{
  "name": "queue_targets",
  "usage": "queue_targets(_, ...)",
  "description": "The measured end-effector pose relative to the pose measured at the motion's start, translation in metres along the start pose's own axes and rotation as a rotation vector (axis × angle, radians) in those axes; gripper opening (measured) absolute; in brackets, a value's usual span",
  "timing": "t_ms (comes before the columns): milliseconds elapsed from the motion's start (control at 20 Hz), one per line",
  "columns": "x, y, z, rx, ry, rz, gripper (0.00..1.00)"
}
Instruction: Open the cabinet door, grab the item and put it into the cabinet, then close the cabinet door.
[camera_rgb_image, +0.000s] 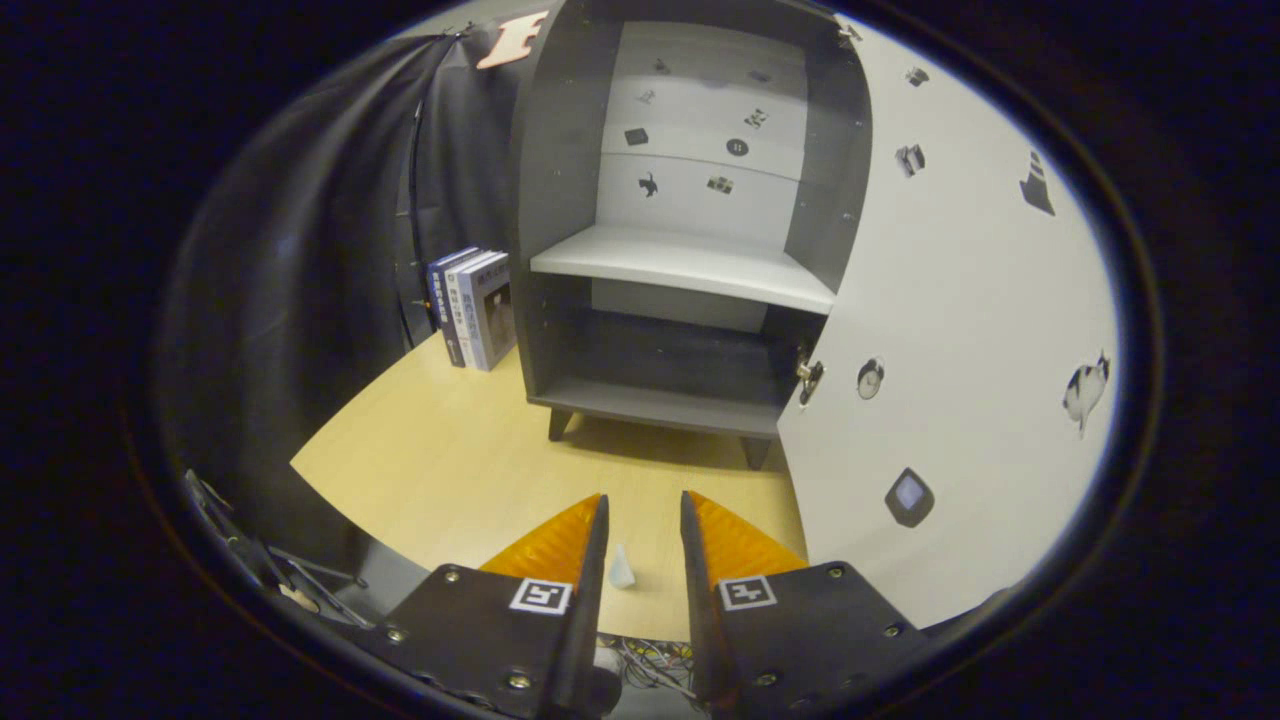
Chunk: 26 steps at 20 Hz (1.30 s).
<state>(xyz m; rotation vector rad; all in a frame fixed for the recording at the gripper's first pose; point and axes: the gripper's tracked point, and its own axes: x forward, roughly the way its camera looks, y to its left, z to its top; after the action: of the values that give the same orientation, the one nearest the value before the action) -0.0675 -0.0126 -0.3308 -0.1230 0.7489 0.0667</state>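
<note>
Gripper: two-finger gripper (643, 535) held above the table, pointing twd the cabinet. Fingers (592, 545) parted by a narrow gap, roughly parallel; nothing clamped btwn them, no contact w/ any obj.
Item: small pale translucent cone-shaped object (621, 568) seen in the gap btwn the fingers, close to the left finger, lying on the table below them. Exact type cannot be told; too small. Not touched by either finger. Well short of the cabinet, outside it.
Table: light yellow wood-grain tabletop (440, 470), carries cabinet, books and item.
Cabinet: dark grey wooden cabinet on short legs (545, 200), beyond the fingers, standing upright on the table. Interior open to view; 2 compartments.
Shelf: pale grey shelf board (680, 265) dividing upper compartment from lower. Nothing on it. Lower compartment dark, floor bare as far as visible.
Back panel: white rear panel (700, 130) w/ small dark stickers scattered over it.
Door: white cabinet door (960, 330), swung fully open to the right of the cabinet, hinged at cabinet's right side. Inner face carries several small picture stickers.
Hinge/latch: small metal fitting (808, 375) at the door edge, level w/ the lower compartment.
Books: upright row of books w/ blue and white spines (475, 305), on the table just left of the cabinet, against the booth wall.
Cables: bundle of thin wires (650, 655) below the fingers, past the table's near edge.
</note>
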Motion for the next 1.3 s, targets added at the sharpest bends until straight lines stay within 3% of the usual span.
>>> queue_targets(200, 0.027, 0.003, -0.041, 0.001, 0.104, 0.058, 0.40)
queue_targets(250, 0.032, 0.006, -0.052, 0.003, 0.132, 0.074, 0.54)
queue_targets(400, 0.049, 0.011, -0.080, -0.018, 0.202, 0.099, 0.56)
queue_targets(450, 0.059, 0.015, -0.091, -0.019, 0.227, 0.116, 0.61)
queue_targets(1000, 0.131, 0.030, -0.156, -0.040, 0.392, 0.147, 0.62)
queue_targets(1100, 0.134, 0.033, -0.163, -0.047, 0.414, 0.156, 0.61)
queue_targets(1250, 0.140, 0.031, -0.169, -0.051, 0.422, 0.146, 0.26)
queue_targets(1300, 0.139, 0.030, -0.171, -0.049, 0.439, 0.144, 0.27)
